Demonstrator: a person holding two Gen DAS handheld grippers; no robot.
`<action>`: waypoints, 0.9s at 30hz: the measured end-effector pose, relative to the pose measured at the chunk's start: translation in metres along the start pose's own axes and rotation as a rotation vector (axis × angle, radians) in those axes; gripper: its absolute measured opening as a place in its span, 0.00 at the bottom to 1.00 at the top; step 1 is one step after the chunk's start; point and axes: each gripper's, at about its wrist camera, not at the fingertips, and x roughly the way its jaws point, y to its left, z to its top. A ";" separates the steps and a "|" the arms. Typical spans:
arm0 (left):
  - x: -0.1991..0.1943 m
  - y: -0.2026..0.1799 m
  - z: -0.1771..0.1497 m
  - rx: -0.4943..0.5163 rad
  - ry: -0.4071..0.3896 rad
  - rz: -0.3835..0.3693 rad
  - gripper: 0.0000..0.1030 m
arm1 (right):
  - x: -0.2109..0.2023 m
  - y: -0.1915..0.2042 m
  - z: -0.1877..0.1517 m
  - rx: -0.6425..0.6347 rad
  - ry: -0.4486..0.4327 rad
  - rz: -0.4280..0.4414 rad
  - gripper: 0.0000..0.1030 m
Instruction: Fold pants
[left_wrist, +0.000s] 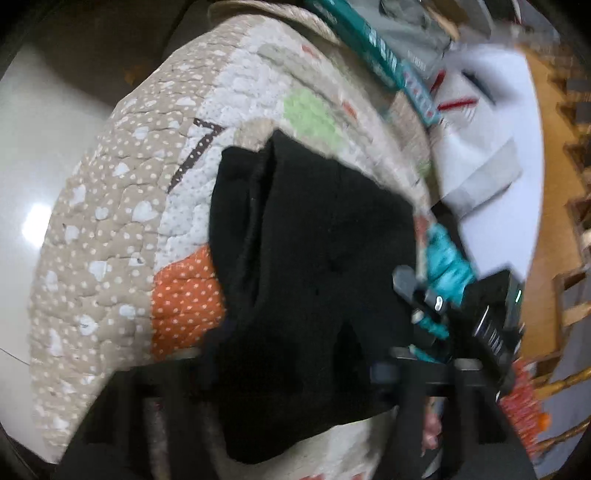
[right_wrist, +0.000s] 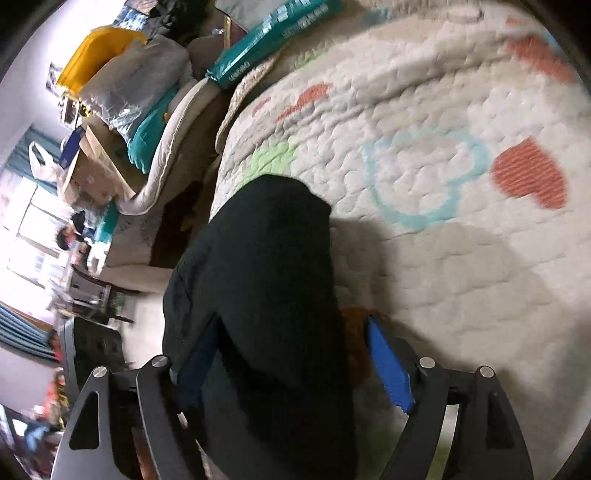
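Black pants (left_wrist: 314, 258) lie bunched in folds on a quilted bedspread (left_wrist: 110, 240) printed with hearts and dots. In the left wrist view the dark cloth covers the fingers of my left gripper (left_wrist: 295, 369), so its state is hidden. In the right wrist view the pants (right_wrist: 266, 295) run between the blue pads (right_wrist: 388, 365) of my right gripper (right_wrist: 288, 343), which stands open around the cloth. The other gripper (left_wrist: 424, 295) shows at the right of the left wrist view.
The quilt (right_wrist: 424, 129) fills the right of the right wrist view. A teal packet (right_wrist: 269, 29) and piled bedding (right_wrist: 155, 122) lie beyond the bed's far edge. The shiny floor (left_wrist: 33, 166) shows to the left, and white paper (left_wrist: 491, 110) and wooden furniture (left_wrist: 554, 184) to the right.
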 end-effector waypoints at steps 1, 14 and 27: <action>-0.002 -0.005 0.000 0.006 -0.006 0.008 0.43 | 0.002 0.002 0.001 0.007 0.007 -0.007 0.59; 0.023 -0.069 0.091 0.106 -0.063 0.062 0.41 | -0.020 0.027 0.084 -0.071 -0.109 -0.074 0.45; 0.050 -0.008 0.122 -0.081 -0.016 0.000 0.56 | -0.007 -0.011 0.081 -0.009 -0.109 -0.156 0.69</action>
